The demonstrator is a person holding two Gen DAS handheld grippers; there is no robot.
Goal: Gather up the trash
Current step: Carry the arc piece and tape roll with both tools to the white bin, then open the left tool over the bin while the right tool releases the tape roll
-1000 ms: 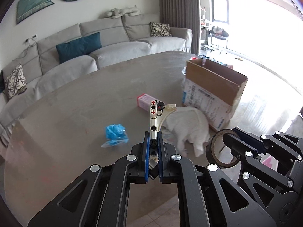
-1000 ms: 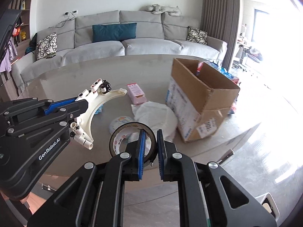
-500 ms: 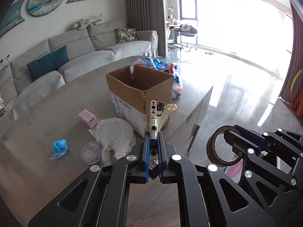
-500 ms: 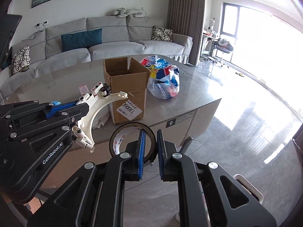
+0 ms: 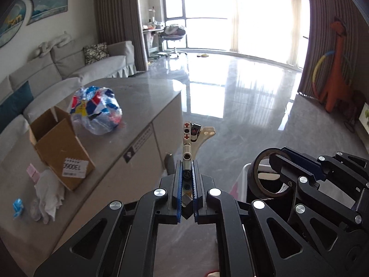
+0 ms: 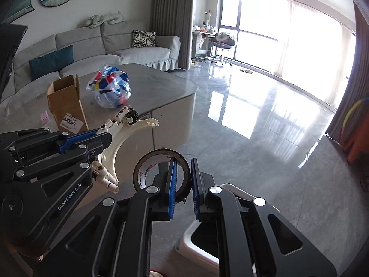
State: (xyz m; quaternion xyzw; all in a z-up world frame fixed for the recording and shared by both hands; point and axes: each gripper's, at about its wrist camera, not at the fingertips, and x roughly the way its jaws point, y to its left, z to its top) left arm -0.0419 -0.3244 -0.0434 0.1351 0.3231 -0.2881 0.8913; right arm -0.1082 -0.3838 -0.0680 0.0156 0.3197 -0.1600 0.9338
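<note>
My left gripper (image 5: pixel 186 168) is shut on a cream plastic toy piece (image 5: pixel 191 143) with a curved arm; it also shows in the right wrist view (image 6: pixel 125 129). My right gripper (image 6: pixel 182 164) is shut on the rim of a brown tape roll (image 6: pixel 147 168), which also shows in the left wrist view (image 5: pixel 260 173). Both grippers hang over the floor, off the table's end. A white bin (image 6: pixel 200 240) with a dark opening sits right under my right gripper.
The grey table (image 5: pixel 143 97) lies to the left with a cardboard box (image 5: pixel 58 147), a bag of bottles (image 5: pixel 96 110), a white cloth (image 5: pixel 49 196), a pink box and a blue wrapper (image 5: pixel 18 207). Glossy floor (image 6: pixel 265 138) spreads ahead. An orange giraffe toy (image 5: pixel 335 69) stands at right.
Both grippers have swung right, away from the table and out over the floor, still holding their items. The white bin has come into view beneath the right gripper.
</note>
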